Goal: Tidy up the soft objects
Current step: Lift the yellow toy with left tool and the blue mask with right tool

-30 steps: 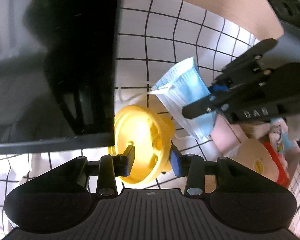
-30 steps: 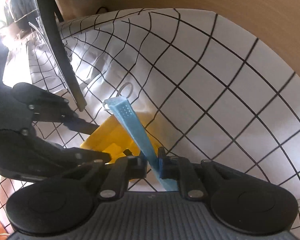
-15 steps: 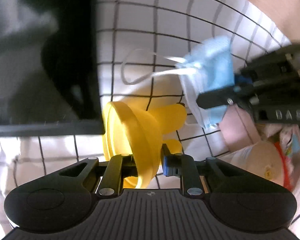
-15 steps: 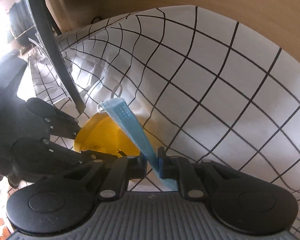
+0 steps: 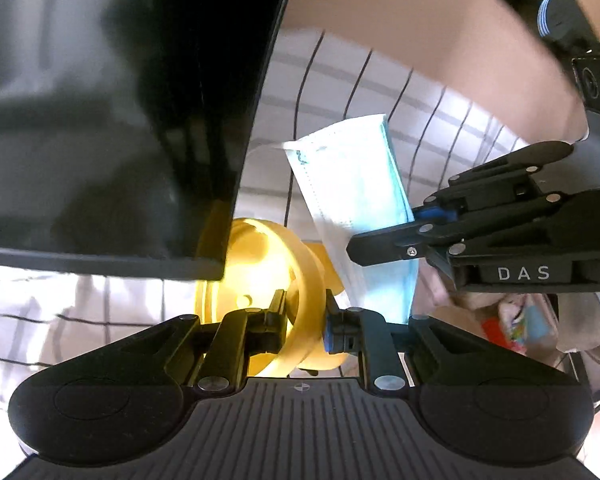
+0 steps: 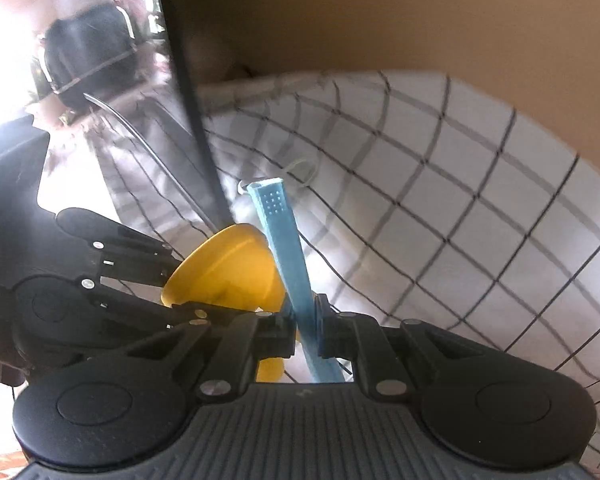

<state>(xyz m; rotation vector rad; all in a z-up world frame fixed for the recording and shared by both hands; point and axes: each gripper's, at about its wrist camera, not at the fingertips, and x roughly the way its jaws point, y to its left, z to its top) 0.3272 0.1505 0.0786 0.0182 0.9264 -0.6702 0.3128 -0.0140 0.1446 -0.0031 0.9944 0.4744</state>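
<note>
A yellow soft funnel is held off the checked cloth by its rim. My left gripper pinches that rim, its jaws still closing. In the right wrist view the same funnel shows between the left gripper's fingers. A light blue face mask hangs upright with its white ear loops trailing. My right gripper is shut on the mask's lower part. Seen edge-on, the mask rises from between the right gripper's pads.
A black screen stands close on the left, its edge just beside the funnel. White cloth with a black grid covers the surface below. A tan wall stands behind. A heap of small mixed items lies at the right.
The left jaws went from open around the funnel to clamped on its rim. Both grippers have lifted their objects off the cloth, and the mask now stands more upright.
</note>
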